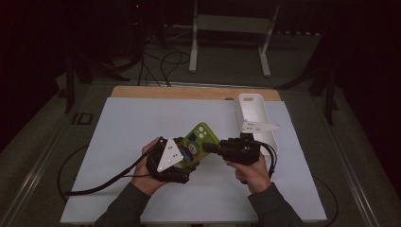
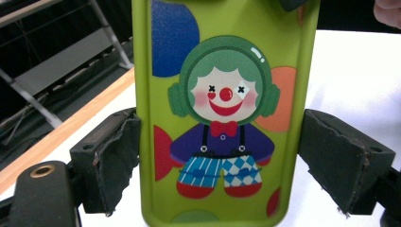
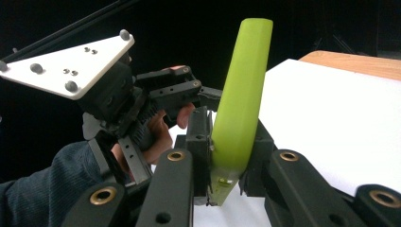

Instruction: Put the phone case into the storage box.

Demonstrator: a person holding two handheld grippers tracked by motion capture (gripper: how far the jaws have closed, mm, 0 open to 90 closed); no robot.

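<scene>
the green phone case (image 1: 201, 140) is held off the worktop (image 1: 123, 142) between the two claws, above the white sheet's middle. at the left, the left claw (image 1: 191, 158) is seen with its jaws spread wide on either side of the case's width; in the left gripper view the clown-printed case (image 2: 222, 113) sits between the pads (image 2: 118, 161), the left pad touching its edge and the right one (image 2: 340, 161) just beside it, so a firm squeeze cannot be confirmed (it reads as a loose cradle). further right, the right claw (image 1: 215, 147) is clamped on the case's thin edge; in the right gripper view the case (image 3: 241, 94) is seen edge-on and upright, pinched near its lower end between the closed-in jaws of the right claw (image 3: 227, 161). the handover is judged about half done: the case has been taken up and is gripped from both sides, while its release by one claw and its setting down are left. at the far right a white tray-like case (image 1: 257, 118) lies on the worktop, and nothing can be made out inside it.
</scene>
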